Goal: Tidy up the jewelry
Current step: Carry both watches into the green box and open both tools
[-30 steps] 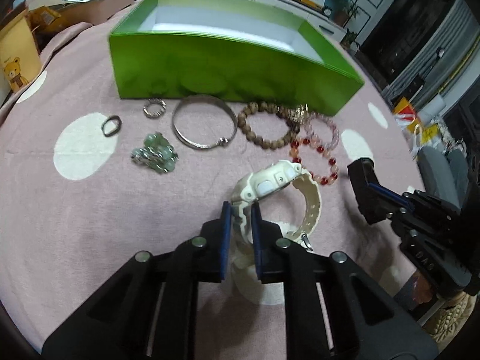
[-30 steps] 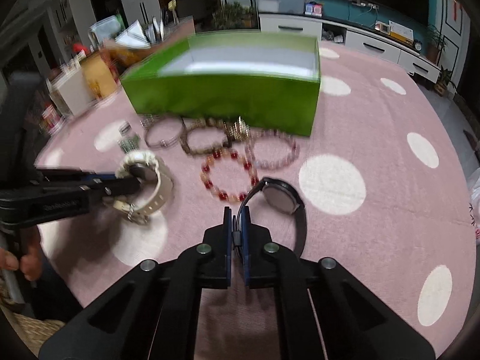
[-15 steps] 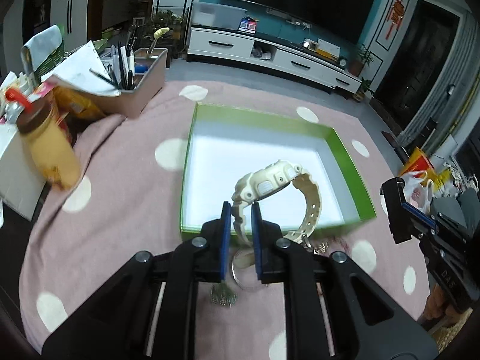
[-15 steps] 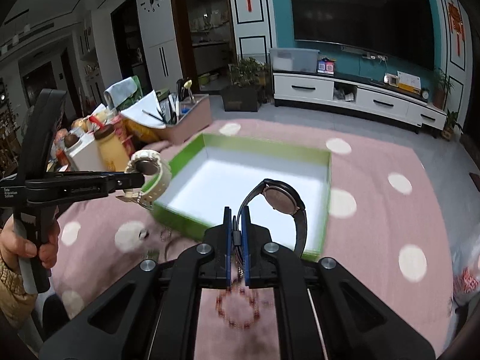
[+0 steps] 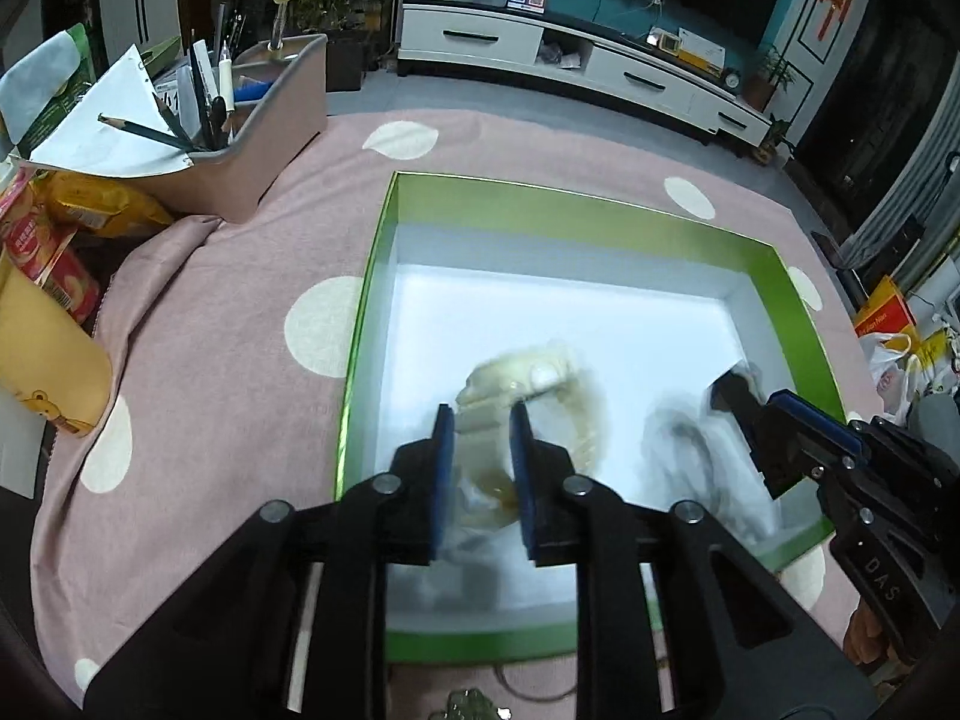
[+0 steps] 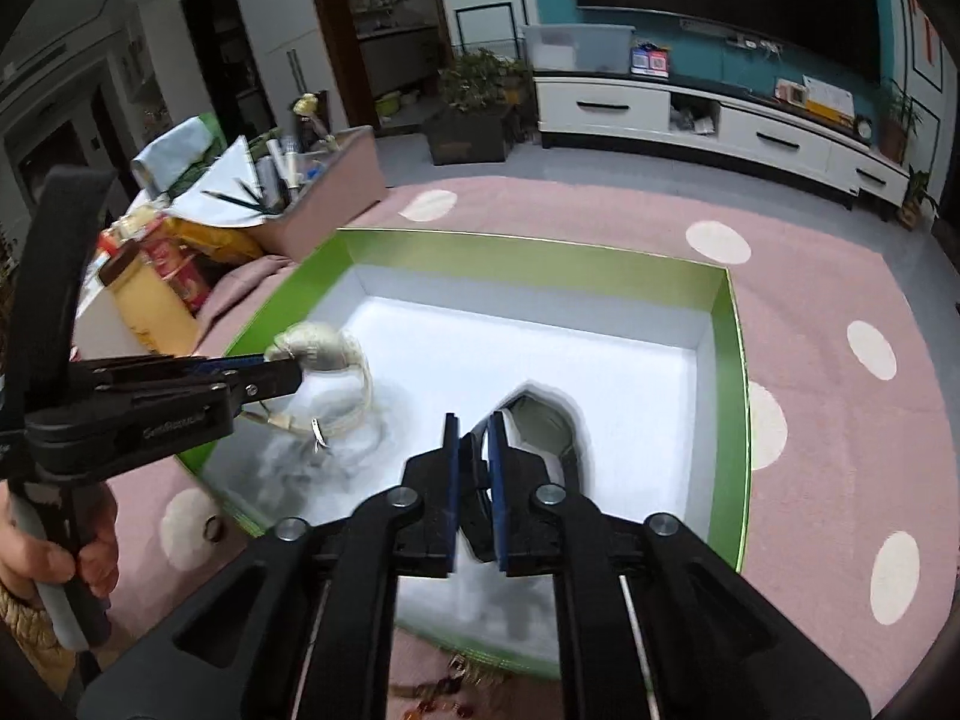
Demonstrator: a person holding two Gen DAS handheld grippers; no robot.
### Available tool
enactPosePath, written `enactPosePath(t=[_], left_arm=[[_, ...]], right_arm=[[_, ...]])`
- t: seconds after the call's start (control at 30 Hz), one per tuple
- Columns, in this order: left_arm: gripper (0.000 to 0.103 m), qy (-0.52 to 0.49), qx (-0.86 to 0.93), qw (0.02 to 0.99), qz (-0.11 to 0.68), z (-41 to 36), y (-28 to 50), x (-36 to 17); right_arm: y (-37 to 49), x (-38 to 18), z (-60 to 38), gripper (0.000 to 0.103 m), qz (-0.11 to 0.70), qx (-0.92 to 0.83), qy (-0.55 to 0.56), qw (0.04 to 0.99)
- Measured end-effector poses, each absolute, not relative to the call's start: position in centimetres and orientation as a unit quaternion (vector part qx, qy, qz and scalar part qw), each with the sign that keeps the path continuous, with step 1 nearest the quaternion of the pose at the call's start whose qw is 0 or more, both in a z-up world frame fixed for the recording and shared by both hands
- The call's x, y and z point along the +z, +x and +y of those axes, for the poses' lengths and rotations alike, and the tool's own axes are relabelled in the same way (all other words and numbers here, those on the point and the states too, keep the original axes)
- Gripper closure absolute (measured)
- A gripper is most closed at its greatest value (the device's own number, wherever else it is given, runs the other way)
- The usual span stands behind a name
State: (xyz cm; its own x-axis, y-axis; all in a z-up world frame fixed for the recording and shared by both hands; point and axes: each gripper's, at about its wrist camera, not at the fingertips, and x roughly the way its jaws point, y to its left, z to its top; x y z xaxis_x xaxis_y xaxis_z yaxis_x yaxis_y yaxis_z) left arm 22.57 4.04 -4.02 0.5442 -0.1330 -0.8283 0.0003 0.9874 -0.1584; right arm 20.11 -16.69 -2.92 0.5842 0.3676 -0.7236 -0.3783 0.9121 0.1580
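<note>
A green box (image 5: 366,324) with a white floor lies open on the pink dotted cloth. My left gripper (image 5: 480,420) hangs over its near left part, jaws opening. The cream watch (image 5: 522,387) is blurred, slipping from between the pads. In the right wrist view the cream watch (image 6: 324,354) hangs off the left gripper (image 6: 270,378). My right gripper (image 6: 474,432) is over the box's near right part, jaws also opening. The black watch (image 6: 540,426) sits loose just past its pads, its strap still between them. In the left wrist view the black watch (image 5: 690,450) is a dark blur under the right gripper (image 5: 756,414).
Other jewelry lies on the cloth before the box: green beads (image 5: 474,711), a dark ring (image 6: 211,529), red beads (image 6: 432,705). A pen holder (image 5: 264,120), snack packets (image 5: 90,204) and a yellow bottle (image 5: 48,372) crowd the far left. A person's hand (image 6: 54,546) grips the left handle.
Both grippers lifted the watches from the cloth and carried them over the green box. Their jaws have since widened, and both watches now look blurred and loose.
</note>
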Motion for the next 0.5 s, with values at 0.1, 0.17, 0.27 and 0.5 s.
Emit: enactPosePath(t=[0.1, 0.17, 0.27, 0.5], left_arm=[[0.070, -0.055, -0.028, 0.885, 0.461, 3.9, 22.6, -3.5], [0.042, -0.058, -0.032, 0.889, 0.453, 3.9, 22.2, -2.9], [0.036, -0.057, -0.028, 0.900, 0.432, 4.2, 21.5, -1.5], [0.023, -0.073, -0.018, 0.911, 0.406, 6.3, 18.2, 1.5]], right_arm=[[20.7, -3.0, -17.4, 0.077, 0.407, 0.202, 0.010, 0.891], [20.1, -2.4, -18.3, 0.061, 0.398, 0.195, 0.023, 0.896], [19.2, -1.3, -19.5, 0.059, 0.383, 0.189, 0.041, 0.903], [14.8, 1.0, -22.6, 0.054, 0.358, 0.181, 0.057, 0.914]])
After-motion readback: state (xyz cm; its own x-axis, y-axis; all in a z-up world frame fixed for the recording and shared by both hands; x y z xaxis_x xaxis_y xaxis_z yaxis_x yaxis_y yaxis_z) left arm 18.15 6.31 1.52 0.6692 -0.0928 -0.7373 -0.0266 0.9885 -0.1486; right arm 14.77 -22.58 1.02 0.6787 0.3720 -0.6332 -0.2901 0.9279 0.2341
